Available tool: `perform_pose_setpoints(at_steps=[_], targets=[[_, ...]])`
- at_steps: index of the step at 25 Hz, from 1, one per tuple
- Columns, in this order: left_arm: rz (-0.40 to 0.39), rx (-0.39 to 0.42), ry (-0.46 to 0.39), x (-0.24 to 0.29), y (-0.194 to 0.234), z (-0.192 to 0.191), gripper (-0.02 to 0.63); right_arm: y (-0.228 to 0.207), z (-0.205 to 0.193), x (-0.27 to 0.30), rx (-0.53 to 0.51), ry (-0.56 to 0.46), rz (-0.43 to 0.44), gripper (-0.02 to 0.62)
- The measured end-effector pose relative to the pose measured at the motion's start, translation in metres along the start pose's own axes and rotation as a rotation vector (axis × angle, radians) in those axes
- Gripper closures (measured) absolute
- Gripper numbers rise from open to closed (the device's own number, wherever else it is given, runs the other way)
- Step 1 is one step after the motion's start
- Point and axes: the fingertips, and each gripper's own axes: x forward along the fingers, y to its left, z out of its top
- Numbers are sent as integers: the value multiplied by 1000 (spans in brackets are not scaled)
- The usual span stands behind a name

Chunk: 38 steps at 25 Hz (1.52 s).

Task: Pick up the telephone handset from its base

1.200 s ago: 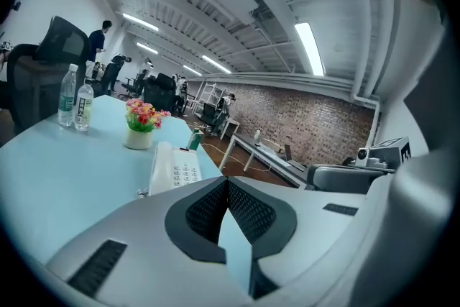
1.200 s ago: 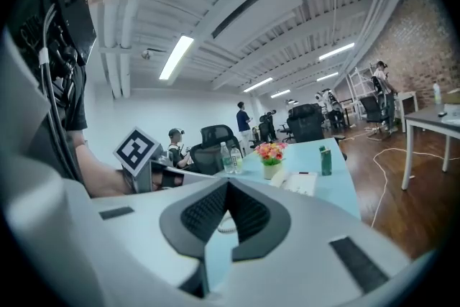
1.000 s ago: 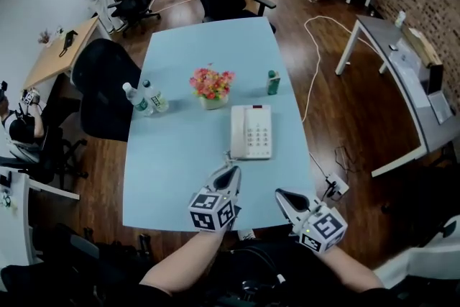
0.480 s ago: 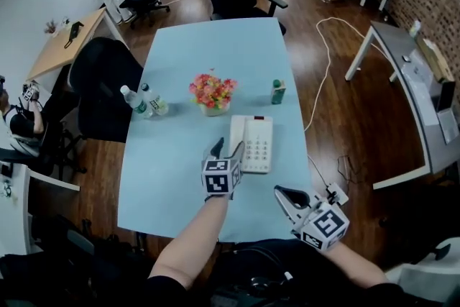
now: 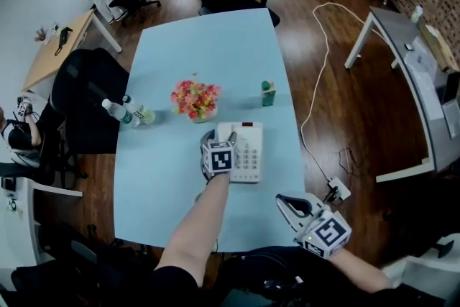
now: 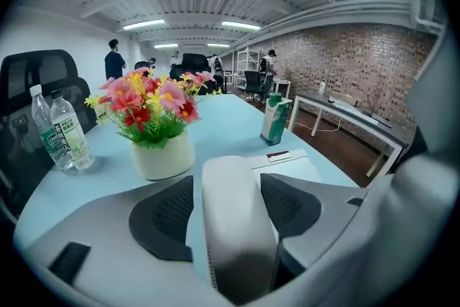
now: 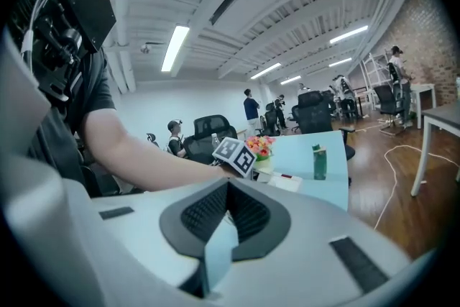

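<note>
Since the earlier frames, the left tongs (image 5: 218, 134) have travelled from the near edge of the desk (image 5: 208, 47) out to the telephone base (image 5: 250, 151). They now stand over its left side, where the handset (image 6: 233, 219) lies in its cradle. The left gripper view shows the jaws apart and straddling the handset. The right pad sits against its flank or very near it, and a thin strip of desk shows between the left pad and the handset. We judge the grip not yet made and the handset not yet lifted. The right tongs (image 5: 287, 201) hang off the near right corner of the desk with their tips together and nothing between them.

We note three hazards:

- **Slipping:** the handset is smooth and rounded, so a shallow or off-centre closure could let it slide out or tip end-down on the lift.
- **Dragging the base:** nothing holds the base down, so a slanted pull could take it along.
- **Striking the pot:** the flower pot (image 5: 194, 98) stands just beyond the telephone, and a forward swing could hit it.
</note>
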Motion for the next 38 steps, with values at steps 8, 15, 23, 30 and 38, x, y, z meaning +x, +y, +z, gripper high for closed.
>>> perform_pose_setpoints(at_steps=[8, 15, 23, 30, 38], targets=[[-40, -52, -5, 5, -4, -1, 365, -14, -9, -11, 39, -3, -42, 578], [-124, -92, -92, -38, -13, 22, 365, 10, -3, -10, 27, -19, -33, 578], [-332, -178, -295, -147, -9, 31, 367, 56, -1, -3, 23, -62, -18, 578], [-461, -273, -377, -246, 11, -2, 367, 103, -8, 7, 9, -76, 14, 578], [-496, -302, -461, -335, 48, -36, 367, 136, -19, 20, 31, -65, 52, 578]])
